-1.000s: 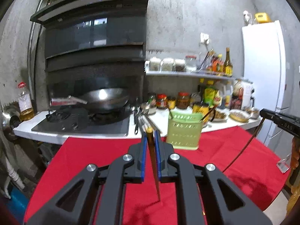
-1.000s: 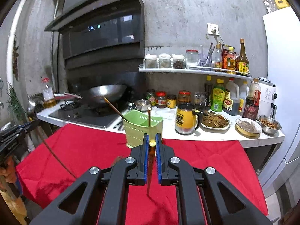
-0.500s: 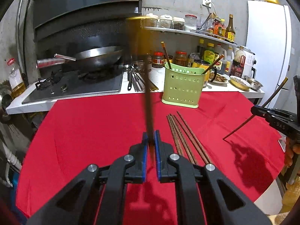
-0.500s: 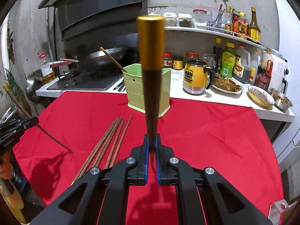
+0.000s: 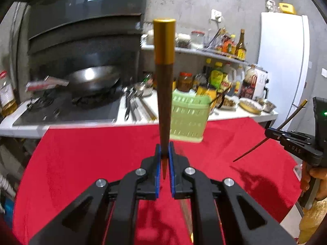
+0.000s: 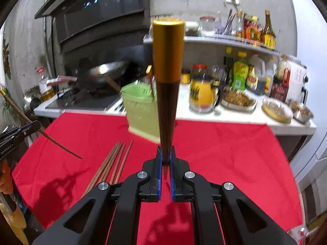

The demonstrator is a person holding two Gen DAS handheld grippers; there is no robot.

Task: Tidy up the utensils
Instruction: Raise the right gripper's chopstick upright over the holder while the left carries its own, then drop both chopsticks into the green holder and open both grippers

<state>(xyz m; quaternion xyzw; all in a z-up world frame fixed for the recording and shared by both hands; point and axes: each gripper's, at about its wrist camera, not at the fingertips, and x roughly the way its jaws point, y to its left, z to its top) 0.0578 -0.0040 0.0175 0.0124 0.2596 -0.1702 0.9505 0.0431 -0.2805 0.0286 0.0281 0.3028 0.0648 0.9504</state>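
Note:
My left gripper (image 5: 164, 150) is shut on the thin end of a dark chopstick (image 5: 164, 102), whose gold cap rises toward the camera. My right gripper (image 6: 165, 154) is shut the same way on a second gold-capped chopstick (image 6: 166, 106). A pale green slotted utensil holder (image 5: 190, 118) (image 6: 141, 110) stands at the far edge of the red cloth (image 6: 224, 153), just beyond both grippers, with a chopstick or two leaning in it. Several loose chopsticks (image 6: 111, 165) lie on the cloth left of my right gripper. Each view shows the other gripper (image 5: 271, 134) (image 6: 30, 126) at its edge.
Behind the cloth runs a white counter (image 6: 286, 126) with a stove and wok (image 5: 94, 79), loose utensils (image 5: 132, 106), a yellow mug (image 6: 201, 94), bottles, jars and food dishes (image 6: 277, 110). A white fridge (image 5: 284, 61) stands at the right. A person's hand (image 5: 318, 173) holds the right gripper.
Both chopsticks have swung in the shut jaws from pointing forward to standing up toward the cameras. Both grippers have dipped toward the cloth, bringing the loose chopsticks into the right wrist view.

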